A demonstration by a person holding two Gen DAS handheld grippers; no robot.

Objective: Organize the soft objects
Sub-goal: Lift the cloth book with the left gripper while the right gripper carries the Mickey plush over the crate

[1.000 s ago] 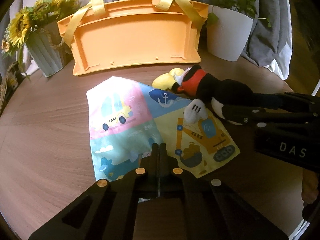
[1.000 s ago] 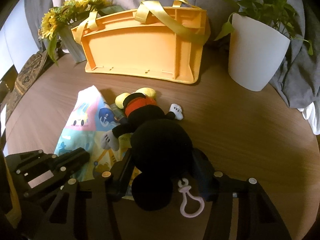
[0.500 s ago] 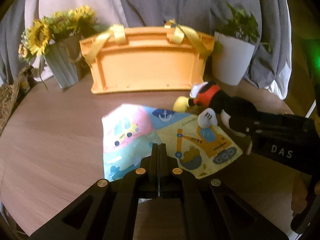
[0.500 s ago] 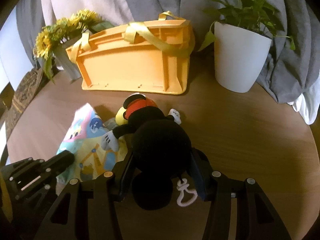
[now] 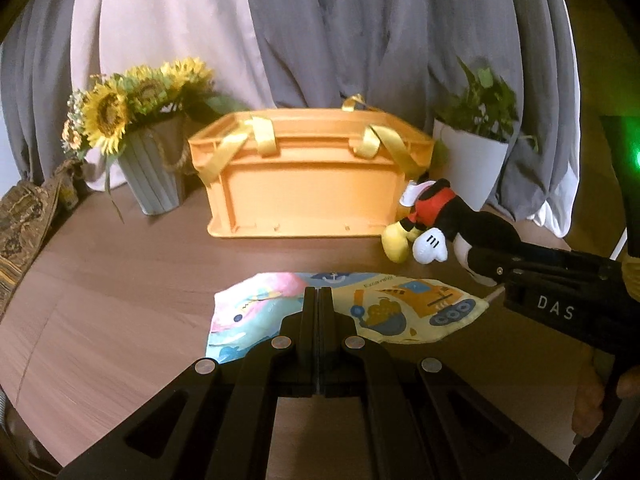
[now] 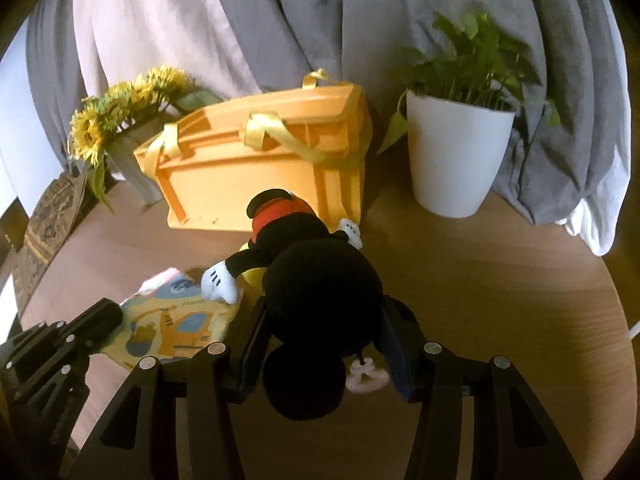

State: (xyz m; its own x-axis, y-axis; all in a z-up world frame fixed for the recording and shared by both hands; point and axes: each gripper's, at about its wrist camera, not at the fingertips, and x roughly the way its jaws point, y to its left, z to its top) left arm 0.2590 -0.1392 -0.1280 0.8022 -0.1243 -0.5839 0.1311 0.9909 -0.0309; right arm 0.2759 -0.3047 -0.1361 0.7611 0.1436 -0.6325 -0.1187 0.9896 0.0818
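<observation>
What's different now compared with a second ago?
Both grippers have lifted: the left gripper, shut on the printed cloth, raises it off the table; the right gripper raises the mouse plush toy. Both grips held. The orange crate, sunflowers and potted plant stayed put.

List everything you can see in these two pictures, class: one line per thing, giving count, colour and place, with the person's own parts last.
plush mouse toy: one, black with red shorts and yellow shoes, held off the table in front of the crate
printed cloth: one, pastel with vehicle pictures, near edge pinched and lifted
storage crate: one, orange with yellow ribbon handles, back centre of the table
sunflower bouquet: one, yellow, in a grey vase left of the crate
potted plant: one, green in a white pot, right of the crate
curtains: grey and pale pink, behind the table
table: one, brown wood
left tool: black, shut on the cloth
right tool: black, shut on the toy's head
</observation>
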